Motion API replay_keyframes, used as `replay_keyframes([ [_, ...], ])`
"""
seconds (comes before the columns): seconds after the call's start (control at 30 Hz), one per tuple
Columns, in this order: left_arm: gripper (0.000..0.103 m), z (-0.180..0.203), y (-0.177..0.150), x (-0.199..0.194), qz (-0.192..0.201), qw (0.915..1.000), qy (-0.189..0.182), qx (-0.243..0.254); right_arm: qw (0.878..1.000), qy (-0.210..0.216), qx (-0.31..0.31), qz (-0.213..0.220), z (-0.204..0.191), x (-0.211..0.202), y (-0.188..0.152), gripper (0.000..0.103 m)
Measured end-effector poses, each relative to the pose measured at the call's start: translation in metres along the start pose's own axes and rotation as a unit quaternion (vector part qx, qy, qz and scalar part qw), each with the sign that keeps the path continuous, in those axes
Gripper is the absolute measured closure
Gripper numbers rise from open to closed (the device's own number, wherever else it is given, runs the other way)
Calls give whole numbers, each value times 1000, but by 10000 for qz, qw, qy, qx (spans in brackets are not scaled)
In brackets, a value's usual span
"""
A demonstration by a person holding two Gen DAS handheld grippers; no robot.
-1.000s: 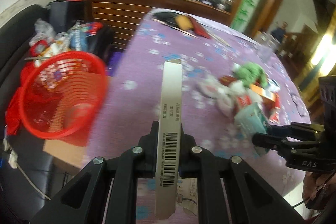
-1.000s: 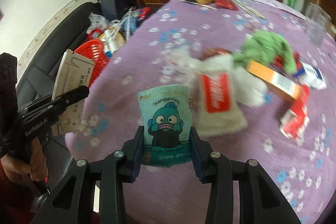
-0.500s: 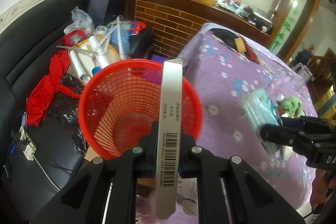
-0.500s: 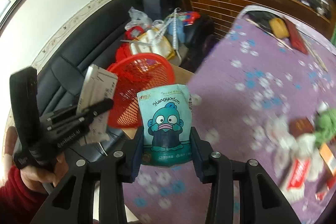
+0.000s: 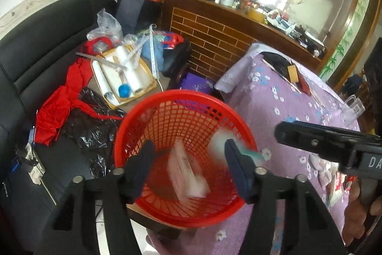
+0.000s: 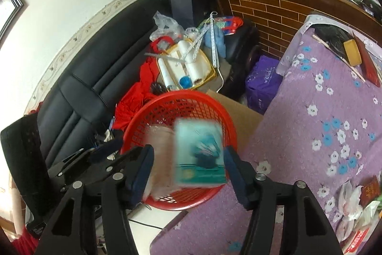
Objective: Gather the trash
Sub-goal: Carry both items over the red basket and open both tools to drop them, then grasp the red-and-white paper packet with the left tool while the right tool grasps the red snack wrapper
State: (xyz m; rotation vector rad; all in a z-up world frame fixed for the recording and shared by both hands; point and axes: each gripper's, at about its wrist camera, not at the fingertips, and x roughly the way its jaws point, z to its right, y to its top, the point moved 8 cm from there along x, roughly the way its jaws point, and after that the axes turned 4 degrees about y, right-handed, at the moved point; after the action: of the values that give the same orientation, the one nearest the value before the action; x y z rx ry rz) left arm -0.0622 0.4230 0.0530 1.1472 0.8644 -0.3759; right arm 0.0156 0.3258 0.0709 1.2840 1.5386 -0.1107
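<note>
A red mesh basket (image 5: pixel 167 111) stands beside the purple table; it also shows in the right wrist view (image 6: pixel 167 102). My left gripper (image 5: pixel 188 166) is open above it, and a white box (image 5: pixel 186 173), blurred, is inside the basket. My right gripper (image 6: pixel 188 169) is open over the basket's rim. A teal snack pouch (image 6: pixel 199 154), blurred, is loose between its fingers above the basket; its edge shows in the left wrist view (image 5: pixel 219 145). The right gripper's body (image 5: pixel 322 140) shows at the right of the left wrist view.
The purple flowered tablecloth (image 6: pixel 322 123) lies to the right, with more wrappers (image 6: pixel 353 202) at its near right. A black sofa (image 5: pixel 43 44) piled with a tray of rolls (image 5: pixel 124 73) and red cloth (image 5: pixel 62 102) is at the left. A brick counter (image 5: pixel 214 40) stands behind.
Both grippers moved from the table to over the red basket and opened. The white box dropped into the basket and the teal pouch came loose from the right gripper.
</note>
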Motion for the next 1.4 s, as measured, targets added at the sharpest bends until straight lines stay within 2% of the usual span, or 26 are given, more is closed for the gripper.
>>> replay_keyframes([
  [0.13, 43, 8, -2, -9, 59, 10000, -62, 35, 9999, -83, 91, 92, 13, -23, -10, 34],
  [0.27, 43, 31, -17, -17, 68, 9996, -228, 159, 9991, -325, 231, 173, 35, -53, -40, 28],
  [0.4, 43, 73, -42, -19, -86, 9975, -514, 478, 9971, -600, 399, 245, 60, -78, -77, 28],
  [0.6, 43, 143, -76, -18, -356, 9886, -935, 1124, 9899, -865, 1050, 406, 115, -124, -138, 28],
  [0.83, 43, 216, -101, -19, -614, 9756, -1415, 1565, 9721, -1229, 1897, 627, 172, -171, -194, 28],
  [1.1, 43, 287, -125, -18, -896, 9620, -1846, 1803, 9473, -1700, 2585, 837, 226, -225, -238, 29],
  [1.23, 43, 311, -134, -9, -1155, 9567, -1980, 1792, 9370, -1793, 2900, 758, 244, -239, -259, 29],
  [1.4, 43, 341, -148, 15, -1633, 9519, -2056, 1577, 9321, -1919, 2983, 738, 258, -259, -277, 29],
])
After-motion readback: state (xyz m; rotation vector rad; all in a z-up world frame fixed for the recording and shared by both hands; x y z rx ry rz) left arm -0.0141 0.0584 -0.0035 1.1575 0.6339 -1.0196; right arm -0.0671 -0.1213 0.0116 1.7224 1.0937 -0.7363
